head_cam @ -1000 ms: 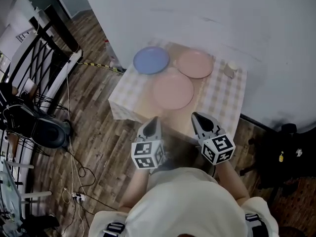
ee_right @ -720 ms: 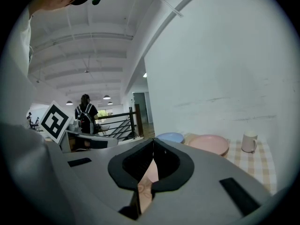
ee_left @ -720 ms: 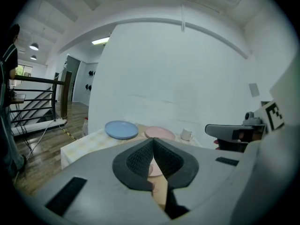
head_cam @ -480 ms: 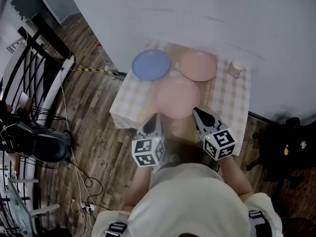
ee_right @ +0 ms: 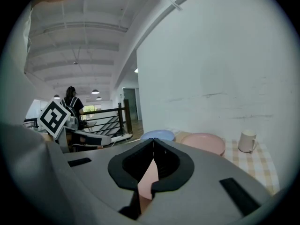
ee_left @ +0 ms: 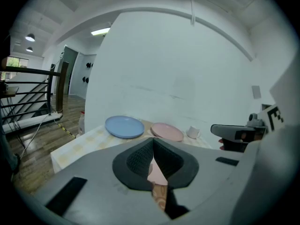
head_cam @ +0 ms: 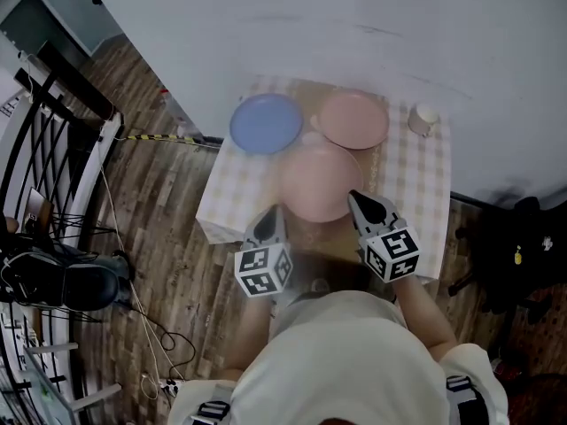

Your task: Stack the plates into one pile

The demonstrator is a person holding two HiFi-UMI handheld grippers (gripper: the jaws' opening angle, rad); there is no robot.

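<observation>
A white wall (head_cam: 372,25) and a dark wood-plank floor (head_cam: 168,228) framed a small square tabletop (head_cam: 407,180) covered in a pale checked cloth. A person in a light top (head_cam: 337,361), seen from above, stood at its near edge with a pair of tongs in each hand.

Three round plates lay singly on the cloth, none yet stacked. A blue plate (head_cam: 266,123) sat at the far left and a far pink plate (head_cam: 353,119) beside it to the right. A nearer pink plate (head_cam: 319,181) lay in front of both, its rim close to theirs; whether they touched could not be told.

The left tongs (head_cam: 273,214) and the right tongs (head_cam: 359,200) hung over the near edge, one at each side of the nearer pink plate, tips aimed at it. Both pairs were pressed together and held nothing. A small white cup (head_cam: 424,118) stood near the far right corner, apart from the plates.

The plates looked stiff, shallow and smooth, probably light but slippery. The raised rim on the near side seemed the best place to pinch. A one-sided hold would likely let a plate tilt or slide, and if ceramic it could chip when set down hard.
</observation>
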